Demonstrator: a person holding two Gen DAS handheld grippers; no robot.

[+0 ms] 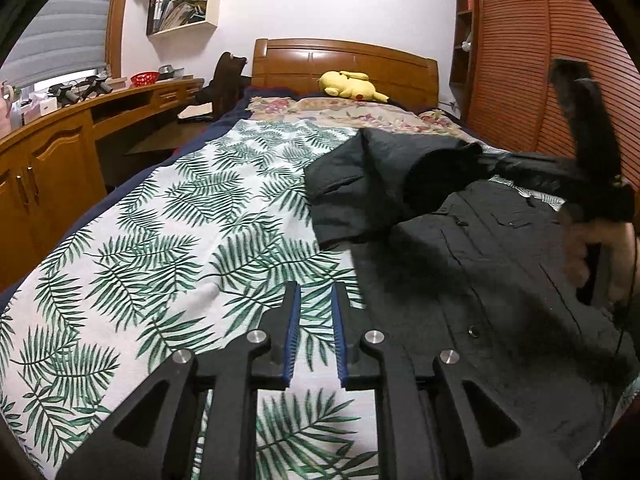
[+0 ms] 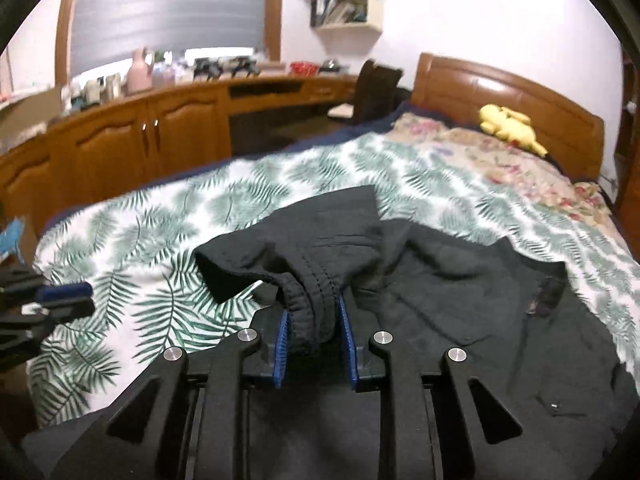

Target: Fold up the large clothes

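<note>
A black jacket lies spread on the right side of the leaf-print bedspread, and its left sleeve is raised off the bed. My right gripper is shut on the sleeve's cuff, which is bunched between the blue pads. Seen from the left wrist, that gripper comes in blurred from the right, held by a hand. My left gripper hovers over bare bedspread just left of the jacket's hem. Its jaws stand slightly apart with nothing between them. It also shows at the left edge of the right wrist view.
A yellow plush toy rests by the wooden headboard, above a floral cover. Wooden cabinets and a desk run along the bed's left side, with a dark chair. Louvred wardrobe doors stand on the right.
</note>
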